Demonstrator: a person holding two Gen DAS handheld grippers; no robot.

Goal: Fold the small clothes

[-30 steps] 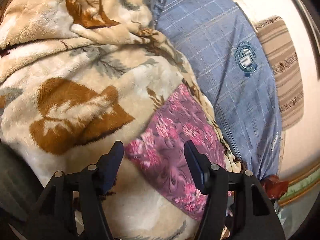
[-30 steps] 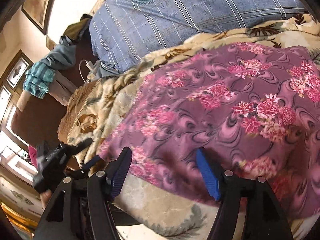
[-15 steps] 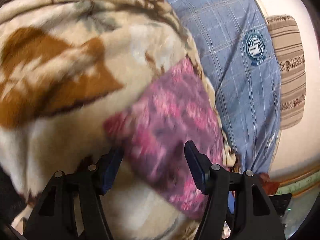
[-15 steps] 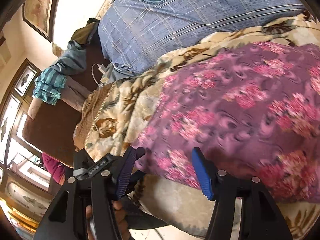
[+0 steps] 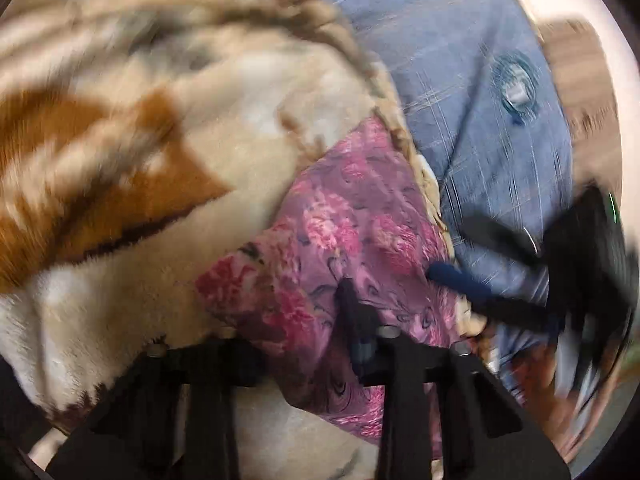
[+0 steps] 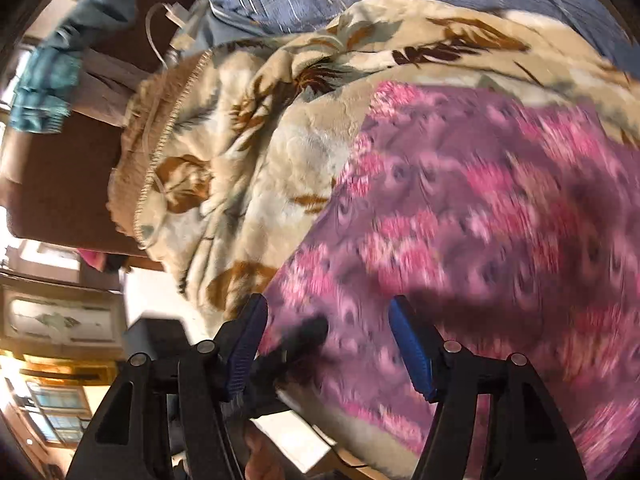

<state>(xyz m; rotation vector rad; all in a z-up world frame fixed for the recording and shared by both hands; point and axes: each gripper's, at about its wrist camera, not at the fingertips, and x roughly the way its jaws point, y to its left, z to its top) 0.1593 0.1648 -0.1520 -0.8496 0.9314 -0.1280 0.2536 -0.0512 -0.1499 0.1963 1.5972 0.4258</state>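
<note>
Lying flat on the cream and brown blanket [image 5: 132, 208] is the purple flowered cloth [image 5: 352, 236], and we are noting its edges first. Seen by the left wrist camera, its near left corner is sitting just ahead of the left gripper [image 5: 296, 336], with bare blanket spreading wide to the left and beyond it. Its right edge is running close to the blanket's border, and past that border the blue checked pillow [image 5: 460, 80] is filling the upper right. Both views are blurring, so fine folds are not readable.

We are seeing the left gripper low over the cloth's near edge. One finger [image 5: 352, 312] is standing on the fabric; the other is hidden under the cloth's corner. The fabric is passing between them, but we cannot tell whether they are pinching it.

The right gripper [image 6: 328, 344] is reaching in low from the cloth's other side, appearing at right in the left view [image 5: 464, 280]. From its own camera, its blue fingers [image 6: 408, 344] are spreading wide over the cloth's [image 6: 480, 220] edge, gripping nothing. Blanket [image 6: 256, 152] is filling the left of that view, and a brown headboard [image 6: 68, 184] is standing beyond.
</note>
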